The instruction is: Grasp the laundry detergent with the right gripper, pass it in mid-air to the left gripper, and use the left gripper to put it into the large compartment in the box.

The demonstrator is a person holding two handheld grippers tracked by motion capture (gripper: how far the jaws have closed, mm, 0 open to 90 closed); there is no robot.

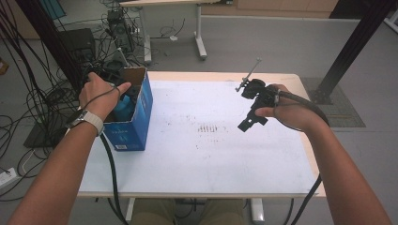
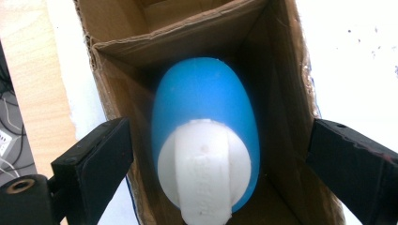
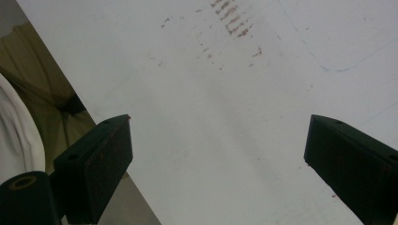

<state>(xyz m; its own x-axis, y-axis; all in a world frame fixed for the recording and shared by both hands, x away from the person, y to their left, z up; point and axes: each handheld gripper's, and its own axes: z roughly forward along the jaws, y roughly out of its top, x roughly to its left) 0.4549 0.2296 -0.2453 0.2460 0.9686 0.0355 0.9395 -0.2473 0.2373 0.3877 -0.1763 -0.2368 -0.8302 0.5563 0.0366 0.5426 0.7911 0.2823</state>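
Note:
A blue bottle (image 2: 204, 98) with a white cap (image 2: 204, 178) stands inside an open cardboard box (image 2: 187, 33). In the high view this blue box (image 1: 136, 117) stands at the table's left edge. My left gripper (image 2: 218, 129) hangs over the box with its jaws spread wide, one on each side of the bottle and neither touching it. My left hand covers most of that gripper (image 1: 126, 96) from above, and a bit of the bottle (image 1: 123, 105) shows below it. My right gripper (image 1: 251, 119) hovers open over the right half of the white table (image 1: 197, 159), nothing between its jaws (image 3: 220, 122).
The white tabletop (image 3: 211, 61) carries faint reddish smudges (image 1: 209, 129) near its middle. Tangled cables and equipment (image 1: 108, 28) lie on the floor beyond the table's left side. A black post (image 1: 352, 47) stands at the far right.

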